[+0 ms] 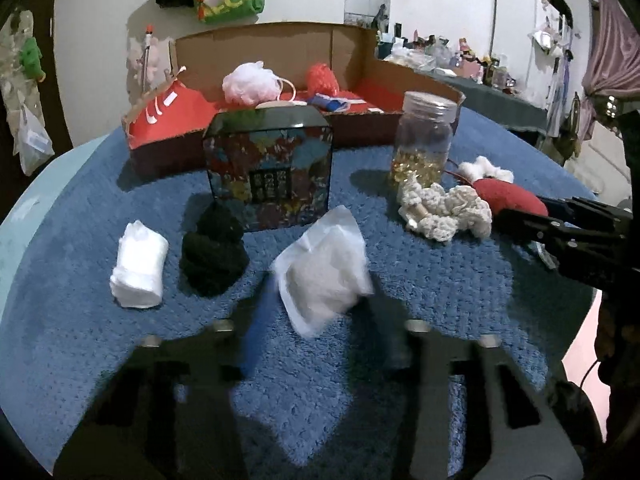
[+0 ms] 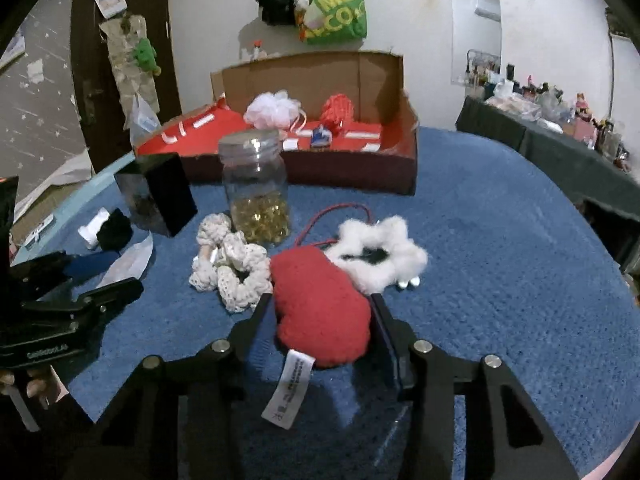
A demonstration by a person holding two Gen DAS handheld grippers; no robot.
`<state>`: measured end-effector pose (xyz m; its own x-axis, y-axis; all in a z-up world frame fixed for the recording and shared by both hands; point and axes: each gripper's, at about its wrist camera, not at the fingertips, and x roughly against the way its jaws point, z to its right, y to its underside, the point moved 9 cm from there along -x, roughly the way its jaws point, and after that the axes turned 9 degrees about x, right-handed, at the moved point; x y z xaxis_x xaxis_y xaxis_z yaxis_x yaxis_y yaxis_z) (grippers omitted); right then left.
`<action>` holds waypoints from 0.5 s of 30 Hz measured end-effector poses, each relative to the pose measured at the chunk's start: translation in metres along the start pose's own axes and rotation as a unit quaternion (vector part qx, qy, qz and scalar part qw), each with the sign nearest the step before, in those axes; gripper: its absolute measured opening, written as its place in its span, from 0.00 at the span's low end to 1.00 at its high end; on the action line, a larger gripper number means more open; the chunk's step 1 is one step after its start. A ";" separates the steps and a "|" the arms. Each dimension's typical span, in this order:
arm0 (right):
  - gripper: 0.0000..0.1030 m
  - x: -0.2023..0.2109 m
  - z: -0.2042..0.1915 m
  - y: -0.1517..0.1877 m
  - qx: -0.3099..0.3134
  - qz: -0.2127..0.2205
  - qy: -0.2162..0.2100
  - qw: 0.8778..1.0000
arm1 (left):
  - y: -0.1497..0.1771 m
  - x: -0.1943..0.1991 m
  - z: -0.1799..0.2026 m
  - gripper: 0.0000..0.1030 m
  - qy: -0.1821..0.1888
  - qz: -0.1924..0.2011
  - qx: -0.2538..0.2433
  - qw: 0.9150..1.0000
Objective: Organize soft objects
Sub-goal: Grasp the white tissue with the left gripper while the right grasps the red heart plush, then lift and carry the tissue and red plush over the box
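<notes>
Green "MEGA" bag (image 2: 334, 10) behind; right tool (image 2: 320, 316) clamped on white-tagged red cushion (image 2: 320, 304), left tool (image 1: 324, 280) on white packet (image 1: 326, 268).

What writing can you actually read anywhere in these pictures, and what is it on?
"MEG" above "ECO", cut off: green bag hanging on the wall.
White tag on the red plush heart: printed lines, too small to read.
Patterned box: dark label with blurred characters, unreadable.
Left gripper body: faint lettering, too blurred.

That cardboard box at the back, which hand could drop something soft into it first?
Probably the right: the right gripper already squeezes the red plush cushion. The left gripper only brackets a white packet, blurred, grip unclear. The cardboard box lies ahead.
</notes>
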<state>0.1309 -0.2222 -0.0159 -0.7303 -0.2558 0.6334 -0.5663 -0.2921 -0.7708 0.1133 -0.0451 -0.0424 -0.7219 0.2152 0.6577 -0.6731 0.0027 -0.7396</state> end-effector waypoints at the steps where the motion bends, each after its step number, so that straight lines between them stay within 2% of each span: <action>1: 0.46 0.002 -0.001 -0.001 0.000 0.004 -0.002 1.000 | 0.000 0.001 0.001 0.24 0.002 0.002 -0.002 1.000; 5: 0.45 0.012 -0.004 -0.006 -0.002 0.019 -0.008 1.000 | -0.001 0.007 0.004 0.18 0.016 0.004 -0.002 1.000; 15: 0.45 0.024 -0.016 -0.016 0.005 0.037 -0.014 0.999 | -0.004 0.021 0.013 0.18 0.033 0.016 -0.013 0.999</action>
<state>0.1163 -0.2088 0.0109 -0.7591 -0.3033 0.5760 -0.5063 -0.2812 -0.8152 0.0987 -0.0536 -0.0231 -0.7305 0.2796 0.6230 -0.6442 0.0203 -0.7645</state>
